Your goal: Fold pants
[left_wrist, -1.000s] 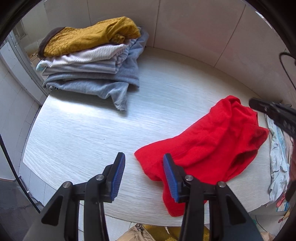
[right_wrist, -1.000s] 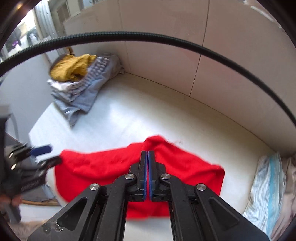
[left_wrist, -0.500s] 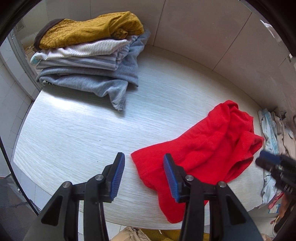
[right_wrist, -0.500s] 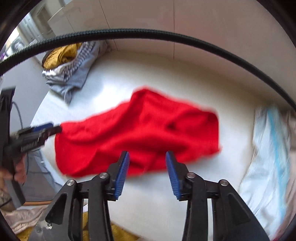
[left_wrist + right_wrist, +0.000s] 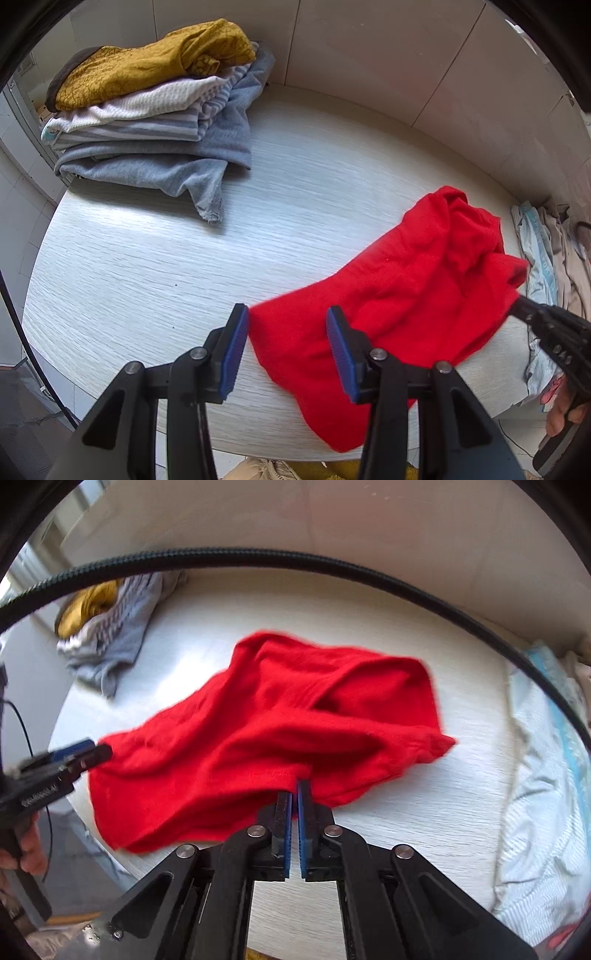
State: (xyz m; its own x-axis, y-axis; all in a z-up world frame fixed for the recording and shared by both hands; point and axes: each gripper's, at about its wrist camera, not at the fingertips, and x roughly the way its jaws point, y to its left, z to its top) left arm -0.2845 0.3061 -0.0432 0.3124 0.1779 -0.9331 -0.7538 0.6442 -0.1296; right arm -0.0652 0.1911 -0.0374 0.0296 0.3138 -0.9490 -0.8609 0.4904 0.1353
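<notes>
Red pants (image 5: 280, 734) lie crumpled on the pale wood-grain bench (image 5: 155, 266), well apart from the folded clothes stack (image 5: 155, 110), with the right gripper (image 5: 293, 805) pinching their near hem and the left gripper (image 5: 284, 347) spread wide over their other end.

right gripper (image 5: 293, 794): open half a second ago, now clamps pants (image 5: 280, 720) hem | pants: near edge now lifts, bunches
</notes>
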